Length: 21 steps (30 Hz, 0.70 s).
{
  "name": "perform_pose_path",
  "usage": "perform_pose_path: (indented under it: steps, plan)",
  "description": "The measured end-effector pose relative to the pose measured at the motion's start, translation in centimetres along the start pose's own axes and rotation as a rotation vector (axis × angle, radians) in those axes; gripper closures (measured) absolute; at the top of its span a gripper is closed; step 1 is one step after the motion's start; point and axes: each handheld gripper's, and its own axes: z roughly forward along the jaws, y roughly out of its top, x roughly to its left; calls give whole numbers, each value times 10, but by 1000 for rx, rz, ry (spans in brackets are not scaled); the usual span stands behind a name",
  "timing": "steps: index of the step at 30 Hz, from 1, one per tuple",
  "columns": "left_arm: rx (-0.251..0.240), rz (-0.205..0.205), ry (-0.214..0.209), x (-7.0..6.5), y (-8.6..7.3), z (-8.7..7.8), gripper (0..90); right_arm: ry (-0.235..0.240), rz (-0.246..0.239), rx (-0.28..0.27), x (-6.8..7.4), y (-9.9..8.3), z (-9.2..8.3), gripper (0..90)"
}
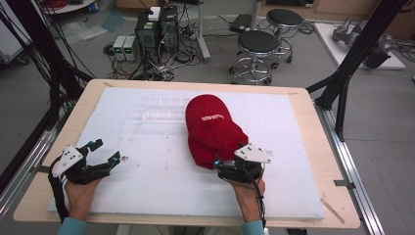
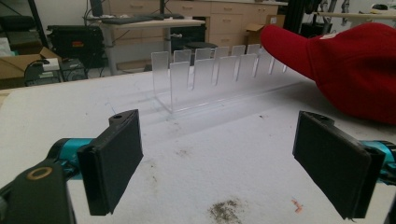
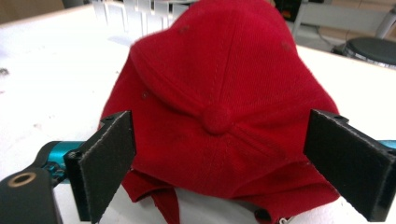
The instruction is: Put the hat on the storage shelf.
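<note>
Here the red cap (image 1: 213, 129) lies right of centre in the high view, on the white board (image 1: 147, 176), its brim toward the clear slotted rack (image 2: 219, 74) (faint from above). The right gripper (image 1: 235, 164) sits at the cap's near edge, jaws spread wide to either side of the crown, seemingly not yet pinching it. At lower left, the left gripper (image 1: 100, 154) gapes wide, holding nothing.

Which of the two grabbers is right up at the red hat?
The right gripper. Its open jaws sit on either side of the red cap's back edge, while the left gripper hovers open over bare white board, well away.
</note>
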Motion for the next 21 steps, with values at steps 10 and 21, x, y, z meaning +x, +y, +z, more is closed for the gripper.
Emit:
perform_pose_path:
  steps: [10,21]
  plan:
    - [-1,1,1,0,0,0,160,-68,70,72,2,-6,7,84]
    - [-4,0,2,-1,0,0,160,-51,126,102,3,-7,16,313]
